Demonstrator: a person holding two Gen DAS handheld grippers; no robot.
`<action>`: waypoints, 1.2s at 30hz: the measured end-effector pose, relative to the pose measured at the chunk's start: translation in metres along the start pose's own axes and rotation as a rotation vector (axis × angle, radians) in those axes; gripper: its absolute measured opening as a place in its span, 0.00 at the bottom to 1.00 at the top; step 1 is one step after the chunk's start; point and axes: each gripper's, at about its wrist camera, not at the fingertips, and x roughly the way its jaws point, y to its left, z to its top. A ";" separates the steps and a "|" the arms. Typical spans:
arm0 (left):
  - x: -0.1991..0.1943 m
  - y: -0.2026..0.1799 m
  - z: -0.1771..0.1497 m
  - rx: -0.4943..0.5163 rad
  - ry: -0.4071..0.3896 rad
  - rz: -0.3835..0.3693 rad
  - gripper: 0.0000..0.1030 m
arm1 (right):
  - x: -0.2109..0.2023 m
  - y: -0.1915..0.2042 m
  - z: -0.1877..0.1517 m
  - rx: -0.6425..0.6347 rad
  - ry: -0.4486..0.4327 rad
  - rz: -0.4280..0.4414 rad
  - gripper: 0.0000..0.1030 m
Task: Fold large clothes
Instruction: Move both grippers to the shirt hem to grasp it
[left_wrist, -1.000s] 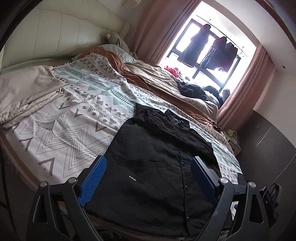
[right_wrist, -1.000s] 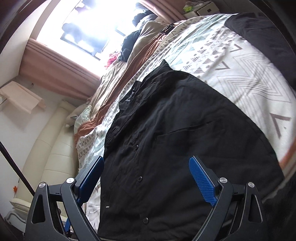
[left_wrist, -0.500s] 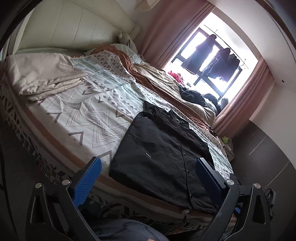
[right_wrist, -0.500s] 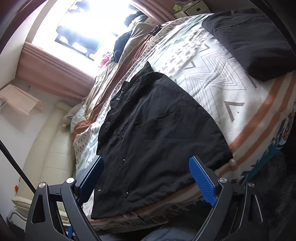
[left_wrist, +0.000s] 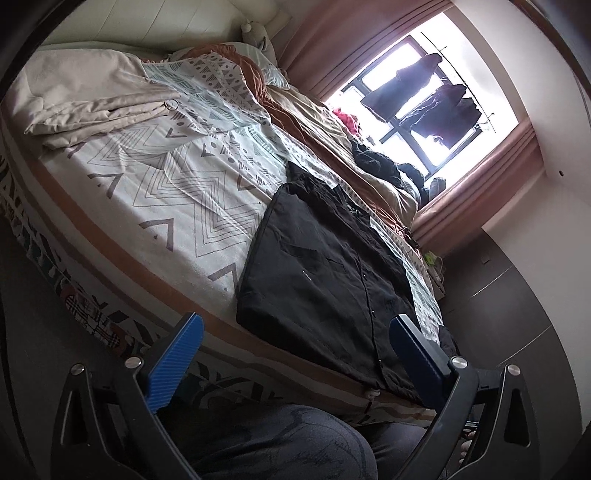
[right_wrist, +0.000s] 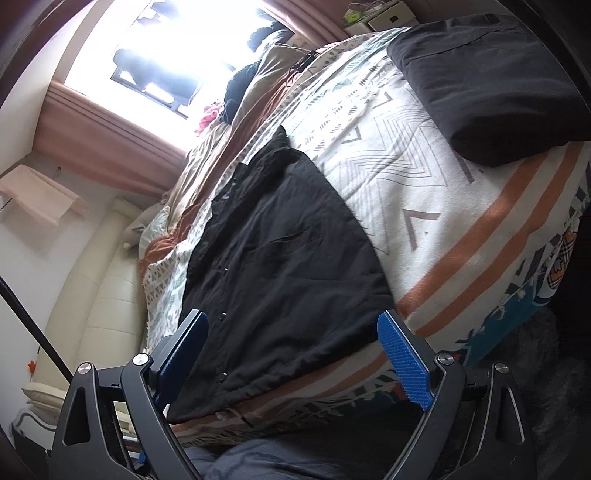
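Shirt (left_wrist: 332, 273) black, buttoned, lying flat on bed (left_wrist: 177, 199) near its front edge, collar toward 12 o'clock. Left gripper (left_wrist: 295, 354) spread, empty, off bed edge at 6 o'clock. Right gripper (right_wrist: 291, 354) spread, empty, above shirt hem. Folded dark garment (right_wrist: 491, 81) at 2 o'clock in right view

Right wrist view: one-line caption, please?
Open right gripper hangs short of a black button shirt lying on the patterned bedspread.

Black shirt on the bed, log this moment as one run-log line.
black shirt: flat, buttoned, near bed edge | left gripper: open, empty, off the bed | right gripper: open, empty | folded black garment: apart
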 end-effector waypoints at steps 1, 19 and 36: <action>0.003 0.002 0.001 -0.008 0.008 -0.002 0.99 | 0.001 -0.003 0.000 -0.005 0.004 -0.002 0.89; 0.091 0.027 0.012 -0.148 0.216 -0.010 0.71 | 0.052 -0.026 0.011 0.051 0.106 0.013 0.65; 0.135 0.028 0.019 -0.240 0.285 -0.056 0.47 | 0.096 -0.021 0.013 0.081 0.099 0.074 0.58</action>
